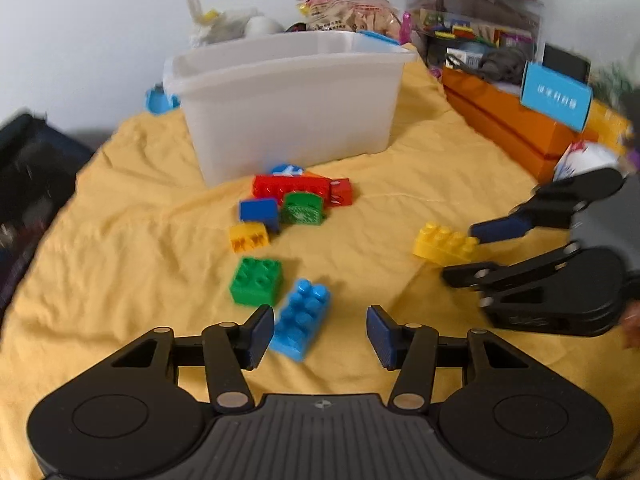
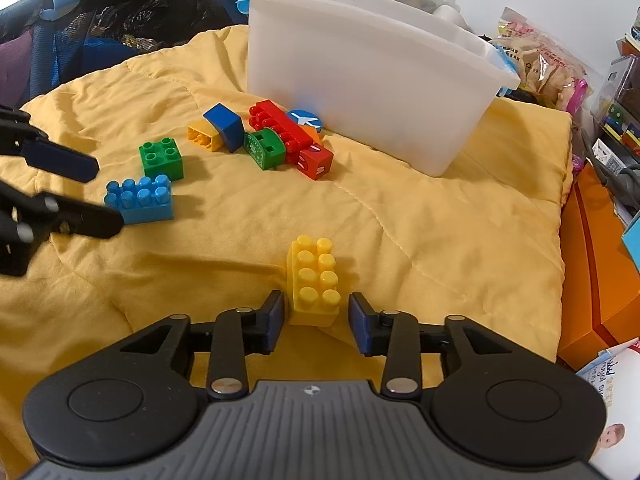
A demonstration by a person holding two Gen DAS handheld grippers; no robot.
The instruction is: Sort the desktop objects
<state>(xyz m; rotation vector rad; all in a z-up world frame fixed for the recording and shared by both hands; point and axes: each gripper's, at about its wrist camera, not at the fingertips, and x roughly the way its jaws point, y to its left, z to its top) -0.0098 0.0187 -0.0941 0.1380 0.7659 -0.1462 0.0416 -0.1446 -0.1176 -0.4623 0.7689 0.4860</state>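
1. A yellow blanket (image 2: 400,208) covers the desk, and toy bricks lie on it.
2. The right gripper (image 2: 316,322) points down at a long yellow brick (image 2: 314,280). Its two fingers sit one on each side of the brick with a small gap on both sides, so they are not squeezing it. The brick lies flat on the blanket, bumps up.
3. The left gripper (image 1: 320,334) has its fingers wide apart. A light blue brick (image 1: 302,314) lies just by its left finger, at about 11 o'clock from the gripper's middle. I cannot tell if they touch.
4. A green square brick (image 1: 256,280) sits right beside the light blue brick, at its 10 o'clock.
5. Farther up, at 12 o'clock, is a little pile: a long red brick (image 1: 290,188), a dark blue brick (image 1: 259,212), a small yellow brick (image 1: 248,236) and a green round-top brick (image 1: 302,208).
6. A big white bin (image 1: 288,104) stands just behind the pile.
7. An orange box (image 1: 516,128) lies at 2 o'clock, off the blanket's edge.
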